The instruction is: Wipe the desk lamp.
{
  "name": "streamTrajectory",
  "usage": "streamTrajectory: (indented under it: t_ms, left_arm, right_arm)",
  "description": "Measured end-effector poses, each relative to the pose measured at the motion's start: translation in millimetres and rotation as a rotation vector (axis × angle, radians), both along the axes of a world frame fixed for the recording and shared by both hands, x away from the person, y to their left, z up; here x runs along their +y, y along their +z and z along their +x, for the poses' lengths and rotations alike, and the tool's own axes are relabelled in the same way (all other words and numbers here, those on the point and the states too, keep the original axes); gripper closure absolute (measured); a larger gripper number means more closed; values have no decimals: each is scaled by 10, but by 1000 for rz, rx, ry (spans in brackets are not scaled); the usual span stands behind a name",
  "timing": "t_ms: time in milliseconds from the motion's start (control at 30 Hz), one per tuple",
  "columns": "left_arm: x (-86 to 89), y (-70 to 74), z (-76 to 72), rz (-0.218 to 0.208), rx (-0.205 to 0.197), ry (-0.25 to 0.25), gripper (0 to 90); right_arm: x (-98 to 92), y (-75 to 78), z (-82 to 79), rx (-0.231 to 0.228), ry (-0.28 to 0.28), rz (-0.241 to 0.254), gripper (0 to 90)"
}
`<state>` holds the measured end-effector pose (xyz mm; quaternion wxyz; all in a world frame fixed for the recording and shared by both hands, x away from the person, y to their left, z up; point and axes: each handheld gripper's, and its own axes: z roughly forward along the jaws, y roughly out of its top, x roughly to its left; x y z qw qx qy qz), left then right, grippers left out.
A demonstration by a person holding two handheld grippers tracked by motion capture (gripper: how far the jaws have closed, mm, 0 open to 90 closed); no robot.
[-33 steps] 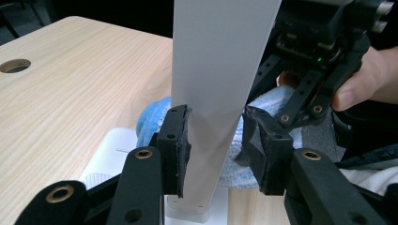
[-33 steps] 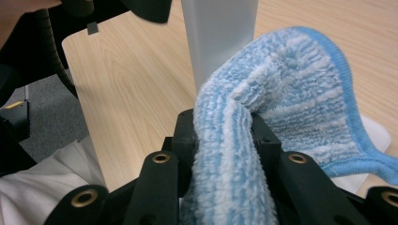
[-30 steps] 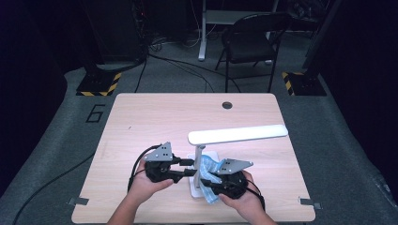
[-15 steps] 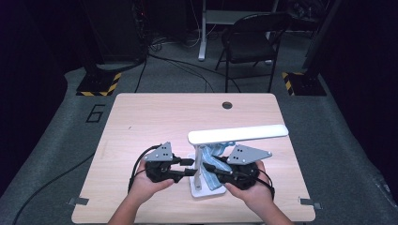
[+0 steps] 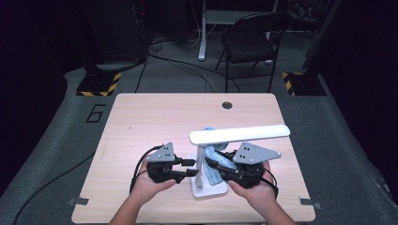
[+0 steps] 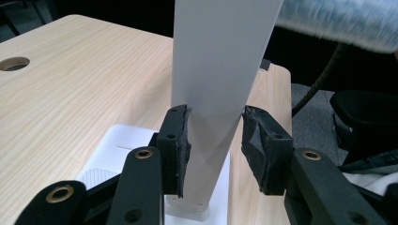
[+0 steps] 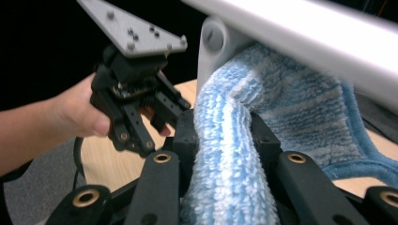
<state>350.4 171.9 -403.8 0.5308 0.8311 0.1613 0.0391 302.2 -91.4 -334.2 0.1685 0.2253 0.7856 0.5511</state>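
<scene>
The work in hand looks like wiping down a white desk lamp with a blue cloth, and it seems to be partway through. The cloth is already up against the lamp's upright post, just under the hinge that carries the long light bar, so the upper post appears to be the part being rubbed. The bar's top and the lamp's base probably remain to be done; how clean any part is cannot be judged.

The left gripper reaches level toward the lamp from its left side, its 2 jaws clamped on the lower post to steady it. The left hand rests low, close to the lamp's base. The right gripper comes in from the lamp's right side, jaws pinched tight on a bunched fold of the cloth, raised beside the post, with the right hand behind it.
</scene>
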Motion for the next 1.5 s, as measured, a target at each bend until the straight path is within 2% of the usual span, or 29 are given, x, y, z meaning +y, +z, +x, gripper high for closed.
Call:
streamTrajectory:
  t_ms: [333, 467, 567, 667, 800, 867, 1000, 1067, 1167, 1233, 1367, 1433, 1500]
  left_arm:
    - [-8, -2, -4, -3, 11, -2, 610]
    - [-9, -11, 9, 4, 9, -9, 602]
    - [-24, -48, 32, 15, 1, -7, 557]
    - [-37, -108, 64, 15, 16, -12, 522]
    - [-82, -178, 117, 25, -9, -25, 496]
    - [-103, -214, 132, 10, -4, -31, 496]
    - [-142, -278, 165, 27, -15, -54, 497]
    - [-137, -305, 174, 10, -1, -55, 496]
    - [-145, -307, 142, 12, -17, -33, 504]
    - [-162, -299, 116, 22, -26, -16, 509]
    - [-198, -298, 71, 31, -37, 21, 512]
    - [-213, -294, 58, 35, -40, 31, 513]
    - [-221, -288, 52, 41, -43, 37, 514]
  right_arm:
    - [46, -371, 52, 93, 5, -82, 701]
    - [39, -421, 60, 94, 4, -86, 699]
    - [27, -392, 51, 99, -5, -77, 695]
    - [-3, -343, 50, 77, -9, -64, 695]
    - [-19, -245, 15, 45, -13, -41, 694]
    - [-21, -194, -9, 36, -19, -35, 694]
    - [-22, -127, -21, 25, -20, -28, 693]
    - [-26, -104, -24, 22, -26, -22, 693]
    - [-37, -69, -25, 4, -26, 2, 694]
    - [-45, -42, -23, -14, -23, -5, 694]
    - [-48, 11, -17, -39, -40, 17, 695]
    - [-59, 34, -17, -32, -49, 29, 696]
    - [-67, 54, -14, -45, -56, 30, 696]
